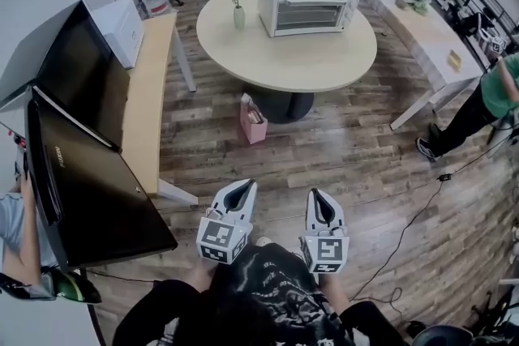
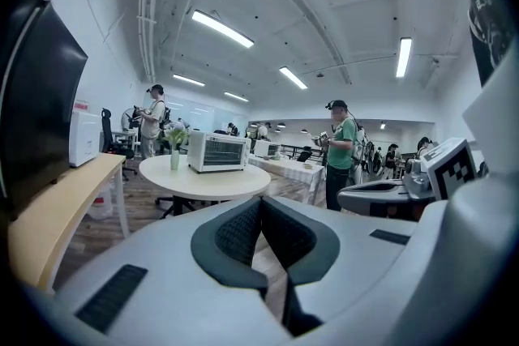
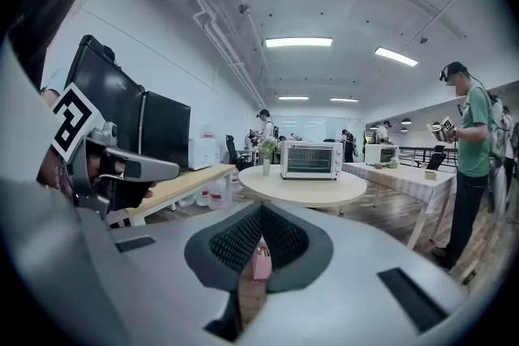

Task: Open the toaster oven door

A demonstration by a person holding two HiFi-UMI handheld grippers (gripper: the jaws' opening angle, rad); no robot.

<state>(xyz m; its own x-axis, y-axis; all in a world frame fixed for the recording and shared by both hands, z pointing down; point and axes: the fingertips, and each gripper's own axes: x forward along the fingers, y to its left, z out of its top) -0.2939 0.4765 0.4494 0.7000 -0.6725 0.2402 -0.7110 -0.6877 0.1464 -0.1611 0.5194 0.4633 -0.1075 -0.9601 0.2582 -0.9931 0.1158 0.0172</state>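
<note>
Clenched and empty, white left tongs [image 1: 242,187] and right tongs [image 1: 321,195] are held well short of the white boxy toaster oven [image 1: 308,0], straight ahead at the round beige tabletop's [image 1: 324,65] far edge.

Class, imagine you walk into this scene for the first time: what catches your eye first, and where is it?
A white toaster oven, door shut, stands on the round table beside a vase of flowers. Close to the camera, the left gripper and right gripper are held side by side, jaws shut and empty, well short of the table. Black screens line the left side.
</note>
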